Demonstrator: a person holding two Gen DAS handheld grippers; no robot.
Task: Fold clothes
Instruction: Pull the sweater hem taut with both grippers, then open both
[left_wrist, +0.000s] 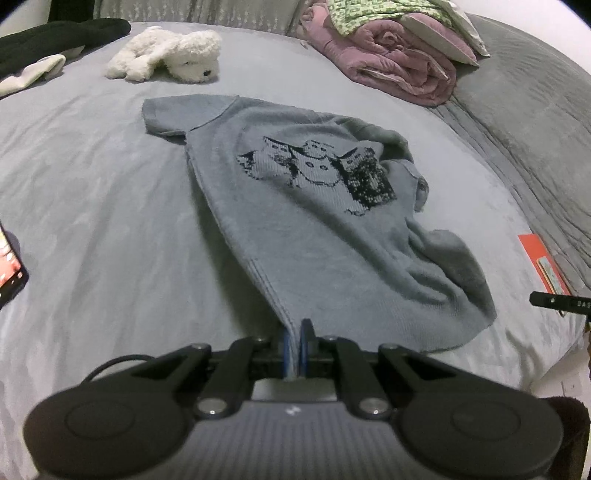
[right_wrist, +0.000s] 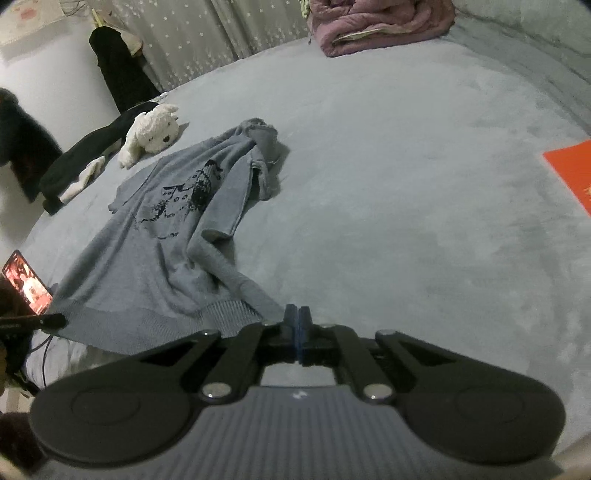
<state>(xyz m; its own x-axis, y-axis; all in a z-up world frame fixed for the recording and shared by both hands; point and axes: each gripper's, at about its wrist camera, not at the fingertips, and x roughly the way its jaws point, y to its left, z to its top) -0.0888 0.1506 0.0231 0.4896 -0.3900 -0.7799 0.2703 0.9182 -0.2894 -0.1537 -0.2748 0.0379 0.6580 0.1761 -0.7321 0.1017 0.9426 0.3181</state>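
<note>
Left wrist view: a grey-blue knit sweater (left_wrist: 314, 221) with a dark printed picture lies on the grey bed (left_wrist: 92, 203), its hem corner pinched by the left hand-held gripper (left_wrist: 298, 341), angled downward. The right hand-held gripper (right_wrist: 297, 332), also tilted down, clamps the other hem corner. A white plush toy (left_wrist: 166, 55) lies beyond.

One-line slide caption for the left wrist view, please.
Left hand-held gripper shut on the hem of a grey sweater spread across the bed.

Bedroom: bed (left_wrist: 92, 192), quilt (left_wrist: 399, 62), plush toy (left_wrist: 170, 55)
</note>
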